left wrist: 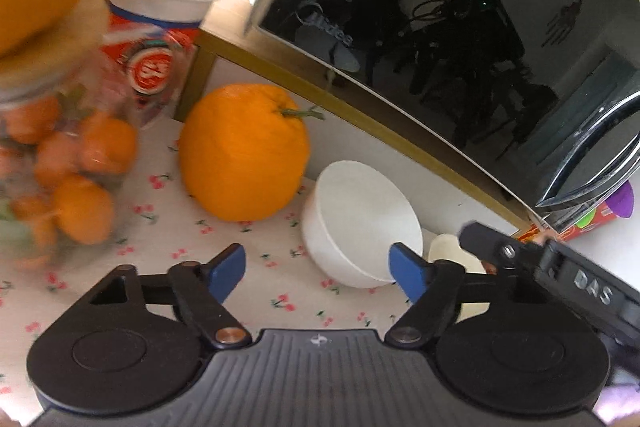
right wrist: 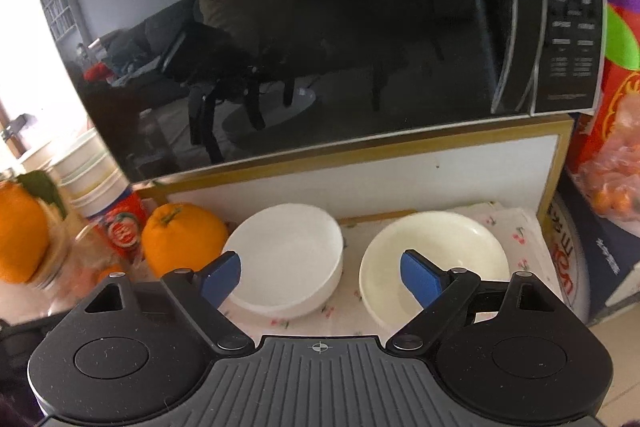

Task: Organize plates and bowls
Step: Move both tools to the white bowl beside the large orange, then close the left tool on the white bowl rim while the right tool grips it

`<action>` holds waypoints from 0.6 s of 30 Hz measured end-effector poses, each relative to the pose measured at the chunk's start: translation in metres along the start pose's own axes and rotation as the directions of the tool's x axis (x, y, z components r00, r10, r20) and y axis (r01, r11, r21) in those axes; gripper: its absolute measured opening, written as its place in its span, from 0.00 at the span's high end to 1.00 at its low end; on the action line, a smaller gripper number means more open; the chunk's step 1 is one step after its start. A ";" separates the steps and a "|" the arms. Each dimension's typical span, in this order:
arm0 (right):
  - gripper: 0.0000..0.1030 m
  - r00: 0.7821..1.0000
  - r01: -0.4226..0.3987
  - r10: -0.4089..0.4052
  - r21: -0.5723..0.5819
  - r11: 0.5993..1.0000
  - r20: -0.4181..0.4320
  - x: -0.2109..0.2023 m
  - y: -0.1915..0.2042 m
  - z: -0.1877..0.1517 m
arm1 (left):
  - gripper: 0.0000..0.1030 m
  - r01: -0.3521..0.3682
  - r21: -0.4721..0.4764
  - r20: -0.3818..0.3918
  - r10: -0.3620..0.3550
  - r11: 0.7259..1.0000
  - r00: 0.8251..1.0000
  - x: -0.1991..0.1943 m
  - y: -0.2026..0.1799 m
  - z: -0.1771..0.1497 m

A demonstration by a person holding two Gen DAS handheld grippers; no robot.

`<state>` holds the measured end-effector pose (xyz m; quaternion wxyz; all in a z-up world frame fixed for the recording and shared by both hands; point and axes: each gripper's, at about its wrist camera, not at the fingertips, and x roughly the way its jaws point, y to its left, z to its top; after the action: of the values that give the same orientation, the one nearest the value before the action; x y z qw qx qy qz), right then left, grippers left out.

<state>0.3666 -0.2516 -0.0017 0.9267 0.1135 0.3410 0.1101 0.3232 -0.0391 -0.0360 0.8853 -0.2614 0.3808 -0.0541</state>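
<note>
Hovering my left gripper (left wrist: pixel 318 273) and right gripper (right wrist: pixel 320 273), both spread wide and empty, over round white bowl (right wrist: pixel 286 259) beside cream shallow dish (right wrist: pixel 436 247).

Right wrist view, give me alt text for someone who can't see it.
The open right gripper hovers over a white bowl and a cream bowl side by side on a cherry-print cloth, with a large orange at left and a black microwave above.
</note>
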 end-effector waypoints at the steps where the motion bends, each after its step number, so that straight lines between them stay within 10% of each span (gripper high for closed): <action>1: 0.16 1.000 -0.007 0.007 -0.001 1.000 0.004 0.004 -0.002 0.002 | 0.35 0.006 -0.005 0.000 -0.006 1.000 1.000 0.003 -0.001 0.000; 9: 0.55 0.999 -0.031 0.030 -0.016 0.999 -0.019 0.045 -0.007 0.010 | 0.55 0.032 -0.050 0.017 -0.031 0.998 0.999 0.014 0.000 -0.001; 18: 0.75 0.997 0.044 -0.051 -0.097 0.994 -0.066 0.079 0.013 0.007 | 0.75 0.033 -0.058 0.008 -0.032 0.998 0.999 0.008 0.000 -0.004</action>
<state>0.4281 -0.2180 -0.0401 0.9213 0.0570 0.3693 0.1081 0.3260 -0.0435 -0.0435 0.8777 -0.2935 0.3746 -0.0564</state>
